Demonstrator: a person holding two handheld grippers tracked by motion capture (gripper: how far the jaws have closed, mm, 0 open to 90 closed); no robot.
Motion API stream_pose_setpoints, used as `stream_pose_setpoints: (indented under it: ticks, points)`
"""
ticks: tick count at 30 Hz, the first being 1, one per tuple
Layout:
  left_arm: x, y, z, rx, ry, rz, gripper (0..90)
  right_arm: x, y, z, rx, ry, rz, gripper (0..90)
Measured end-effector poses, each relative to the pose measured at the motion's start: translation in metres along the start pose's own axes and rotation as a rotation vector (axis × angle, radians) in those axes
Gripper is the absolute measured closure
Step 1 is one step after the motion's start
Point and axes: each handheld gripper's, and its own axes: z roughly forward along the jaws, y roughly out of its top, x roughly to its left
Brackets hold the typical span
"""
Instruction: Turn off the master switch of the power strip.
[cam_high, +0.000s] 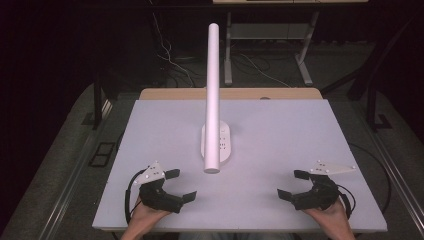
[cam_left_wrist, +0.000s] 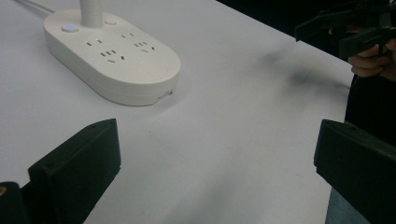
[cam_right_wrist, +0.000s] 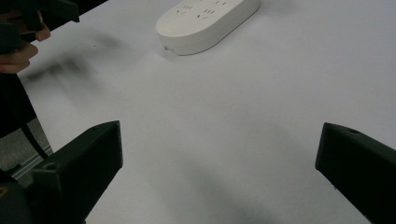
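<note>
- The white power strip (cam_high: 216, 142) lies mid-table, well apart from both grippers.
- Left gripper (cam_high: 181, 186), near-left of it: jaws spread, empty.
- Right gripper (cam_high: 292, 186), near-right: jaws spread, empty.

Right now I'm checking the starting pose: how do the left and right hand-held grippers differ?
The left hand-held gripper lies at the table's near left, its jaws angled right and away; the right hand-held gripper lies near right, jaws angled left. The left one's grey plate tilts up more steeply than the right one's. Both stand open, hold nothing, and face the white power strip between them.
</note>
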Motion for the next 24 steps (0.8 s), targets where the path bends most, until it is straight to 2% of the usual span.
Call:
stream_pose_setpoints:
  ticks: [5,10,18,24]
  points:
    - [0.000,0.001,0.000,0.006,-0.002,-0.001,0.0,0.000,0.000,-0.001,0.002,0.002,-0.002,0.0]
    - [-0.001,0.006,0.001,0.012,-0.021,0.004,0.0,-0.001,0.000,-0.002,0.005,0.000,-0.003,0.0]
    - [0.001,0.016,-0.001,0.023,-0.015,0.020,0.7,-0.001,0.000,-0.001,0.014,0.001,-0.006,0.0]
    - [0.003,0.023,-0.003,0.029,-0.020,0.013,1.1,-0.002,-0.001,-0.002,0.011,-0.002,-0.009,0.0]
